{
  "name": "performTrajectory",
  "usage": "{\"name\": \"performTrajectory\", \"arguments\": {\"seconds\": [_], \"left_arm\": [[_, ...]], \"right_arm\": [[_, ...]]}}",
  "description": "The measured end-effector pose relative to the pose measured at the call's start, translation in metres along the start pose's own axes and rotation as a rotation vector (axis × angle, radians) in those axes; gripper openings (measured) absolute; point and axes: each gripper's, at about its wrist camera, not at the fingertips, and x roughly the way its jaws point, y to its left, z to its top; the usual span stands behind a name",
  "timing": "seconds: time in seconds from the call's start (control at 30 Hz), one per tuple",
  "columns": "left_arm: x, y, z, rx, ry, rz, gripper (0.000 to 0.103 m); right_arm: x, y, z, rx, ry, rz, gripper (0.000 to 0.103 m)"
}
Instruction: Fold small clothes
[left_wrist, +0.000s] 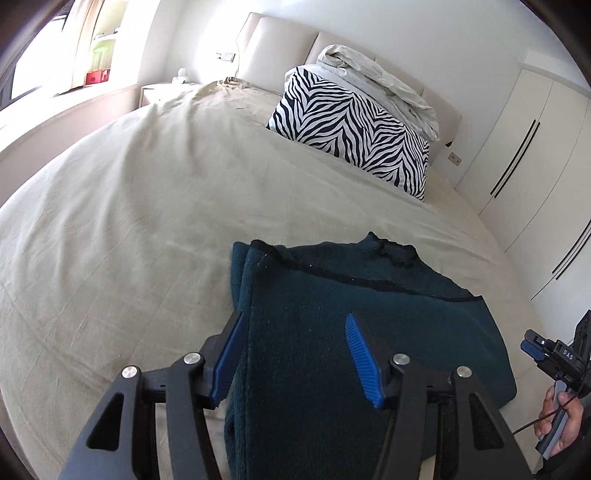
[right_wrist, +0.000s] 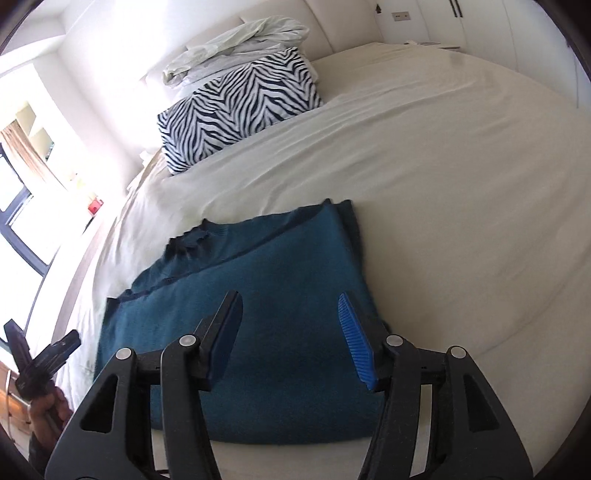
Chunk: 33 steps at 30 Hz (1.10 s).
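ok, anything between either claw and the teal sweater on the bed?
Nothing visible. The left claw and right claw are both open, right over the teal sweater, which lies flat on the bedsheet. The zebra pillow lies well beyond it.

The sweater (left_wrist: 332, 332) lies folded on the bed (left_wrist: 129, 206), near its foot edge, collar end toward the headboard (left_wrist: 280, 40). Left gripper (left_wrist: 291, 354) hangs over the sweater's left portion; right gripper (right_wrist: 291, 339) over its right portion — both with jaws spread and nothing between them. Behind the sweater, well apart, a pillow (left_wrist: 354, 133) lies at the bed's head, with bundled bedding (left_wrist: 384, 85) on top of it, against the headboard. A wardrobe (left_wrist: 532, 147) stands to the bed's right — a window (right_wrist: 22, 229) to its left.
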Motion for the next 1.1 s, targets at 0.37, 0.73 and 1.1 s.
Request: {"name": "performTrajectory", "arguments": {"seconds": [0.37, 0.73, 1.1], "left_arm": [[0.106, 0.000, 0.024, 0.085, 0.076, 0.076, 0.059], [0.106, 0.006, 0.021, 0.081, 0.044, 0.008, 0.065], [0.018, -0.066, -0.059, 0.192, 0.099, -0.085, 0.066]], "right_arm": [[0.183, 0.103, 0.010, 0.080, 0.259, 0.323, 0.049], [0.155, -0.045, 0.033, 0.429, -0.011, 0.320, 0.018], [0.078, -0.015, -0.016, 0.370, 0.047, 0.429, 0.021]]}}
